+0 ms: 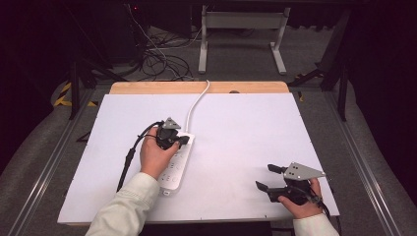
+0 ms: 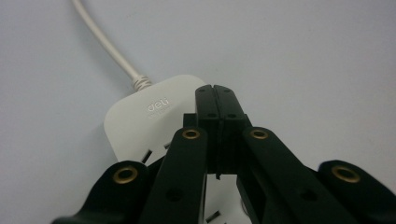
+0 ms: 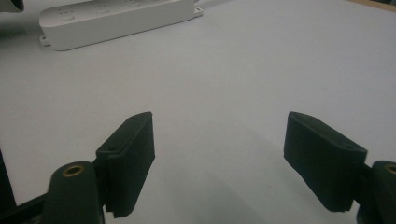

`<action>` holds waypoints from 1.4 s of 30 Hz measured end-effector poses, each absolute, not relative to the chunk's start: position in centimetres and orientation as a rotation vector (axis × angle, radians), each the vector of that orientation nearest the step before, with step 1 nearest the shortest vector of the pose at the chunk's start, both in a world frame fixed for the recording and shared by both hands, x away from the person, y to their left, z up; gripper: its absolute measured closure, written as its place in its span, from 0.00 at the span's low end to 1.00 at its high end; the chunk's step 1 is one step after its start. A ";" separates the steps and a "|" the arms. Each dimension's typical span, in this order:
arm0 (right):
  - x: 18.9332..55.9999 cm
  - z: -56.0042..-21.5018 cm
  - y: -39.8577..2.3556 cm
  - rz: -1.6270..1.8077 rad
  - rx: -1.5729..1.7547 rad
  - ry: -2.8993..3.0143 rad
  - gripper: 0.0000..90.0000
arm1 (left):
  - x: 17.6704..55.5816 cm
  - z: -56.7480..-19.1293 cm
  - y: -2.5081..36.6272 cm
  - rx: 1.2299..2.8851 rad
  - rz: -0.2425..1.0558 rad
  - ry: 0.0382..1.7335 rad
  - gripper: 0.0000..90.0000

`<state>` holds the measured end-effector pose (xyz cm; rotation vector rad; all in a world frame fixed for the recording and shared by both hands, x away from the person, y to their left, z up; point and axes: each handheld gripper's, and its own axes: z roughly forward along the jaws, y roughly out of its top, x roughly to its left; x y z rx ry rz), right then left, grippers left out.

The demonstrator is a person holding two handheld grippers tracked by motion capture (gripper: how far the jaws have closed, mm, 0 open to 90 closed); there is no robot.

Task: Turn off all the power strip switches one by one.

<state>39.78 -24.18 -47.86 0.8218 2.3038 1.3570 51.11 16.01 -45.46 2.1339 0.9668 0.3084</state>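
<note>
A white power strip (image 1: 176, 164) lies on the white table top (image 1: 246, 132), left of the middle, and its white cable (image 1: 197, 101) runs off toward the far edge. My left gripper (image 1: 183, 141) hovers over the strip's far, cable end. In the left gripper view its jaws (image 2: 215, 98) are pressed together with nothing between them, just above the strip's branded end (image 2: 140, 109) and the cable (image 2: 105, 44). My right gripper (image 1: 264, 177) rests low near the front right corner, open and empty. Its wide-apart pads (image 3: 128, 158) face the strip (image 3: 116, 18) across bare table.
A wooden strip (image 1: 147, 87) borders the table's far edge. Beyond it are loose cables on the floor (image 1: 157, 59) and a white frame's legs (image 1: 241, 34). The left gripper's black cable (image 1: 129, 157) trails along the table beside the person's left sleeve (image 1: 125, 209).
</note>
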 end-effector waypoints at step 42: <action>39.7 -47.9 -24.1 1.350 0.817 2.311 0.28 | 50.9 -45.9 15.3 2.188 0.337 0.961 1.00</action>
